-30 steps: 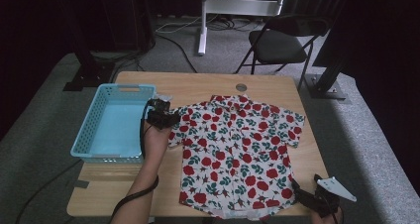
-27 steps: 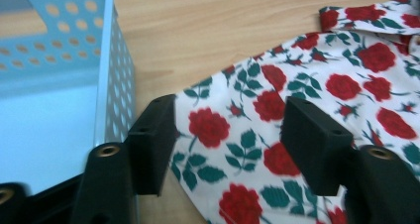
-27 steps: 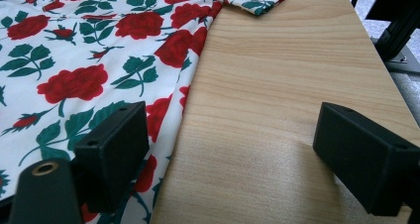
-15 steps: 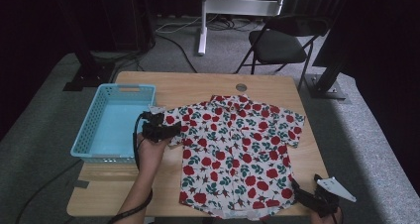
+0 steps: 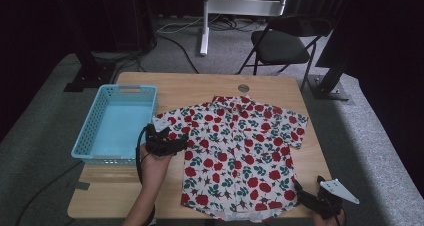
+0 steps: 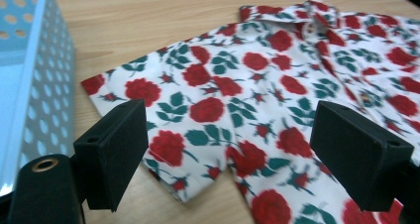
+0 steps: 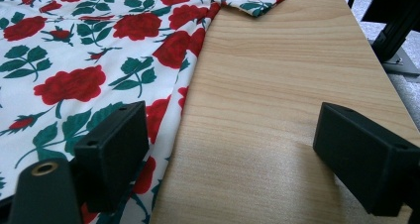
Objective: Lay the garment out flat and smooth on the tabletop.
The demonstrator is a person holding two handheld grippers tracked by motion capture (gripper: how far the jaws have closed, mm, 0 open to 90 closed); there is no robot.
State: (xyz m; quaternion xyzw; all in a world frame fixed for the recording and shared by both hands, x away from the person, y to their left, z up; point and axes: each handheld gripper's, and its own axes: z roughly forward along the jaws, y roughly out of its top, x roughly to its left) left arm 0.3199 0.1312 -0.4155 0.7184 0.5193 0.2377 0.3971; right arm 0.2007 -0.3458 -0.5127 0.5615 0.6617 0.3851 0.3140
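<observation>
We see the shirt (image 5: 235,156) lying flat on the table (image 5: 200,86), beside the basket (image 5: 117,121); the left gripper (image 5: 172,145), jaws just widened and released, hovers at its sleeve. The right gripper (image 5: 312,201) rests released at the hem corner.

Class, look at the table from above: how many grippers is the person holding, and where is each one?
2. The left gripper hovers over the floral shirt's sleeve beside the blue basket, jaws just opened, empty. The right gripper sits open at the shirt's bottom corner by the table edge.
</observation>
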